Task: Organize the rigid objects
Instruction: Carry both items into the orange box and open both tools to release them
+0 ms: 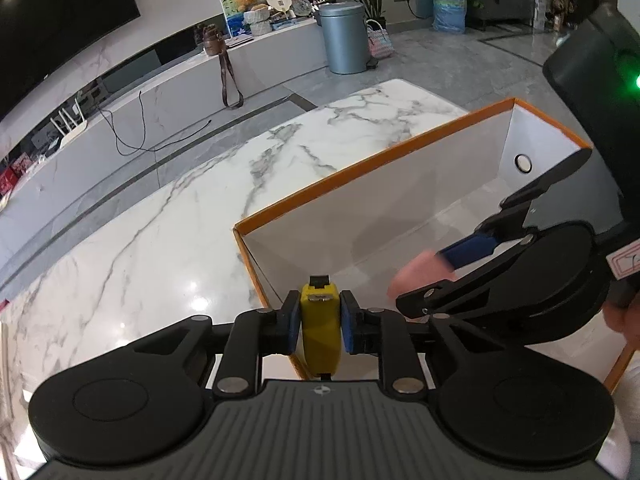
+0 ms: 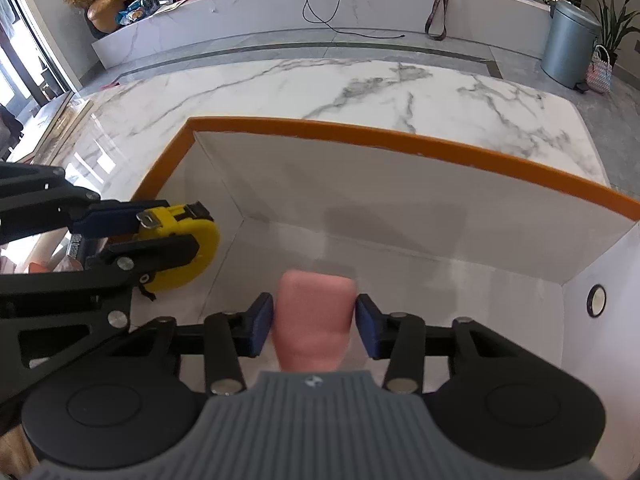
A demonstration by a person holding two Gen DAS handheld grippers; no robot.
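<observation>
A yellow tape measure (image 1: 320,332) (image 2: 180,252) is clamped between the blue pads of my left gripper (image 1: 320,320) (image 2: 176,232), which is shut on it above the near left corner of the box. The box (image 1: 360,168) (image 2: 400,140) is white inside with an orange rim, and nothing lies on the part of its floor that I can see. My right gripper (image 2: 314,328) (image 1: 424,280) hangs inside the box with a blurred pink block (image 2: 316,312) (image 1: 416,276) filling the gap between its pads. The pads touch both of its sides.
The box stands on a white marble table (image 1: 160,220) (image 2: 280,80). A metal eyelet (image 2: 598,300) (image 1: 523,163) sits in the box's right end wall. Beyond the table are grey floor, a low cabinet and a metal bin (image 1: 346,36). A hand (image 1: 624,316) shows at the right edge.
</observation>
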